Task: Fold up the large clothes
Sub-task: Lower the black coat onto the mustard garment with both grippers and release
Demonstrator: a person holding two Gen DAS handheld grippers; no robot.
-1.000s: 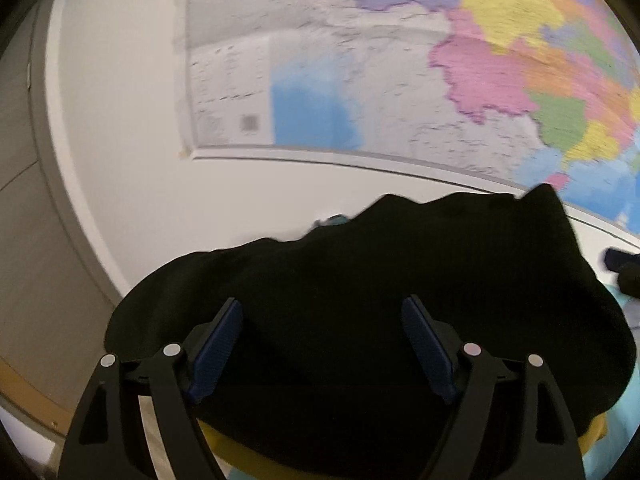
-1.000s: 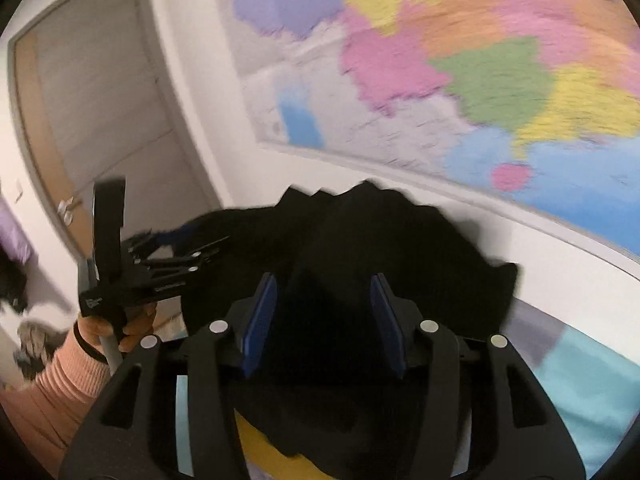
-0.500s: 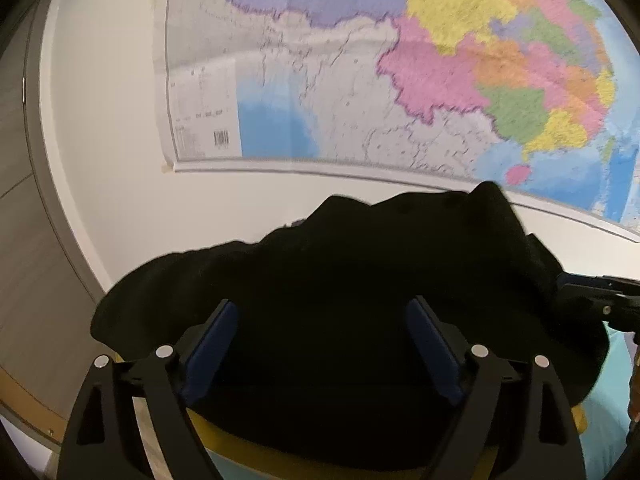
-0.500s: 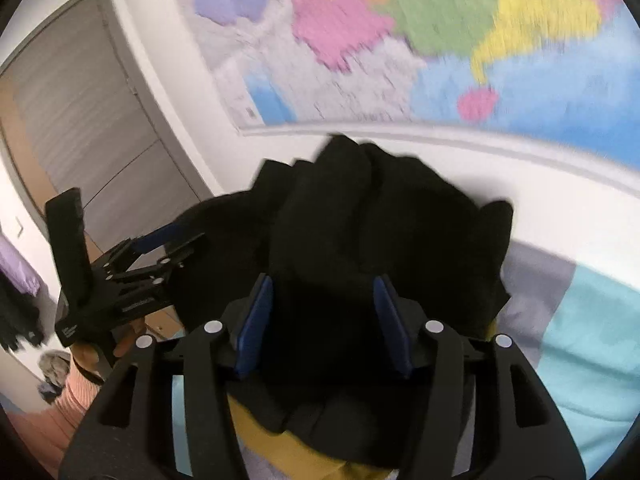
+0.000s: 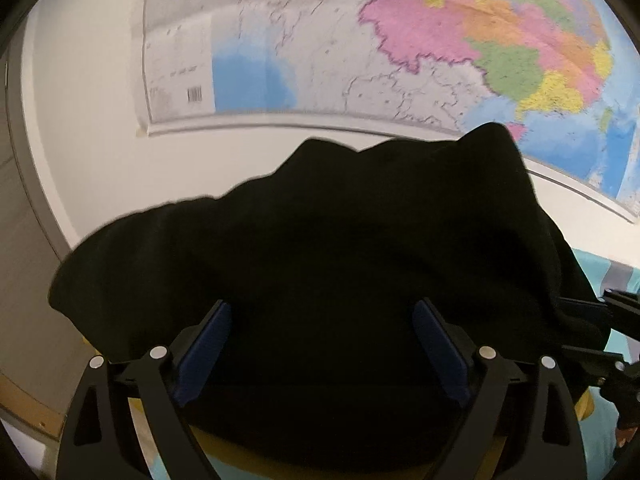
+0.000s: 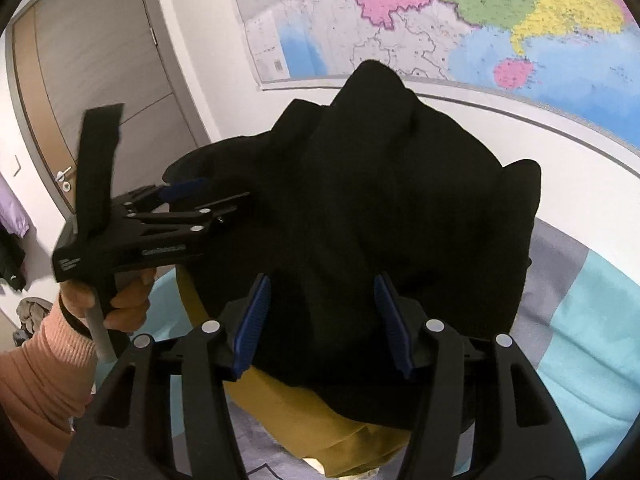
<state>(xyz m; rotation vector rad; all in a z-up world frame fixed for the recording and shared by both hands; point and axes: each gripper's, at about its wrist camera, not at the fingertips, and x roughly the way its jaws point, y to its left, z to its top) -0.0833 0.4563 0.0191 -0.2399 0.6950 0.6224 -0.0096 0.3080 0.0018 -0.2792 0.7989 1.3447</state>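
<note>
The left gripper, jaws opening, and the half-spread right gripper both straddle the black garment, map at twelve o'clock.

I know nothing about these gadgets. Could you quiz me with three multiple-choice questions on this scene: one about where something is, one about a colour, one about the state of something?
1. Where is the map?
A. On the wall behind the black garment
B. Spread on the bed
C. On the door

2. What colour is the cloth peeking out under the black garment?
A. Red
B. Mustard yellow
C. White

3. How is the door at the left of the right-hand view?
A. Wide open
B. Taken off
C. Closed

Answers:
1 A: the map hangs on the white wall, with the garment's top edge in front of it.
2 B: a mustard yellow layer shows below the black fabric, between the right tongs.
3 C: the door sits flush in its frame, its handle visible.
</note>
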